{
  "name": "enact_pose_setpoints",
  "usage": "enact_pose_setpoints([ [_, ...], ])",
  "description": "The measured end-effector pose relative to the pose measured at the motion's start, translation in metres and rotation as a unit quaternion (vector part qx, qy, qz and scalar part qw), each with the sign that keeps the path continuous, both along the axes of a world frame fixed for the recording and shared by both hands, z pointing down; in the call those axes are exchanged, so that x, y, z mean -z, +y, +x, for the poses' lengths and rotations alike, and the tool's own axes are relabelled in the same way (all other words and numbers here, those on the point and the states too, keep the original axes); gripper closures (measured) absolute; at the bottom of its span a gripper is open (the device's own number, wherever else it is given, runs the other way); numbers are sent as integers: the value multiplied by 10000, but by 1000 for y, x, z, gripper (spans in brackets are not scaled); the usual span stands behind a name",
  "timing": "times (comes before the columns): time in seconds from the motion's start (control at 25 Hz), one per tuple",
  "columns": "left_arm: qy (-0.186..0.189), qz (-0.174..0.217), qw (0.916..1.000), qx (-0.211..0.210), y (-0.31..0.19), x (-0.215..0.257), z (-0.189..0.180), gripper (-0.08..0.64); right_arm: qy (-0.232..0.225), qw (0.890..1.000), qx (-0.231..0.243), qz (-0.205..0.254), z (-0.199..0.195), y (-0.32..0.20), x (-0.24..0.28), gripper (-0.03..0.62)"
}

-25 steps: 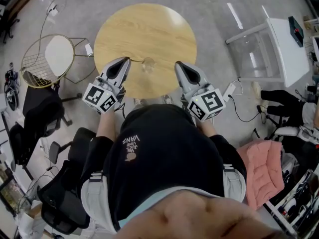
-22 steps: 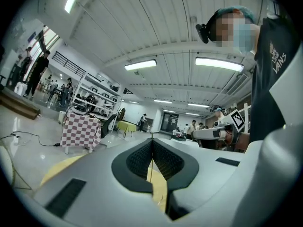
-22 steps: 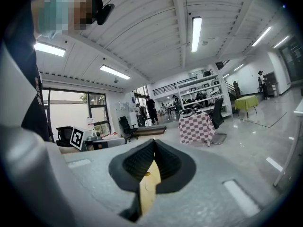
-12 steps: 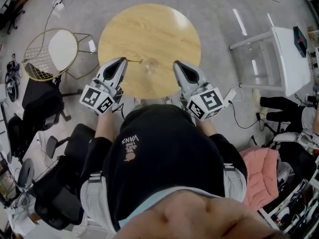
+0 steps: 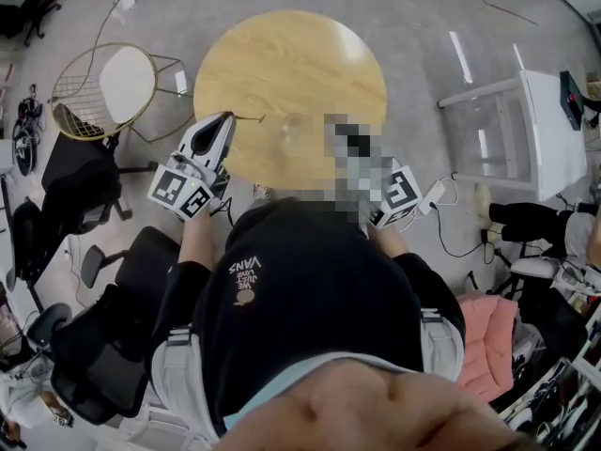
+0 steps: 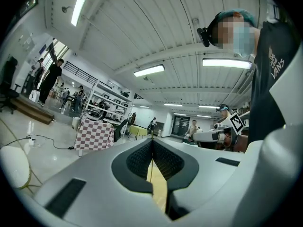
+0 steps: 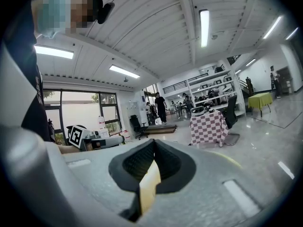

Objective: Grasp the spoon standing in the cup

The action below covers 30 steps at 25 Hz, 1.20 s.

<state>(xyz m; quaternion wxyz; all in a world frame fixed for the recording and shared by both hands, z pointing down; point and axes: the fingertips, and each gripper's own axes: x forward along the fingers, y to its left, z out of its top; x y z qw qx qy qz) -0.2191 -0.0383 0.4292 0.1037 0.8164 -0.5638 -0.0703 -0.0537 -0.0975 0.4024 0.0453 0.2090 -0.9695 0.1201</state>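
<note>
In the head view a clear glass cup (image 5: 293, 126) stands on the near half of the round wooden table (image 5: 282, 54). A thin dark spoon handle (image 5: 252, 117) leans out of the cup to the left, and its end lies close to the tip of my left gripper (image 5: 229, 117). I cannot tell whether they touch. The left gripper (image 6: 152, 140) has its jaws closed together. A mosaic patch hides the right gripper's jaws in the head view; only its marker cube (image 5: 399, 194) shows, right of the cup. In its own view the right gripper (image 7: 153, 142) is shut with nothing in it.
A wire chair with a white seat (image 5: 111, 87) stands left of the table. A white side table (image 5: 540, 111) is at the right and black office chairs (image 5: 80, 191) at the left. Cables lie on the floor. Both gripper views show ceiling lights, shelving and distant people.
The head camera has shifted, so the table and cup sit a little lower and further right in view. Both grippers stay beside the cup, jaws as before.
</note>
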Motion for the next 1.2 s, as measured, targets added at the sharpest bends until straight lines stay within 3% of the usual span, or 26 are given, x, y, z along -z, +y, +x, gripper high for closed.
enact_pose_setpoints([
  [0.6, 18, -13, 9989, 459, 25, 0, -13, 554, 19, 9990, 449, -23, -20, 7, -4, 594],
  [1.2, 14, -9, 9984, 556, 34, 3, -16, 554, 201, 9975, 675, -93, -39, 11, -19, 595],
])
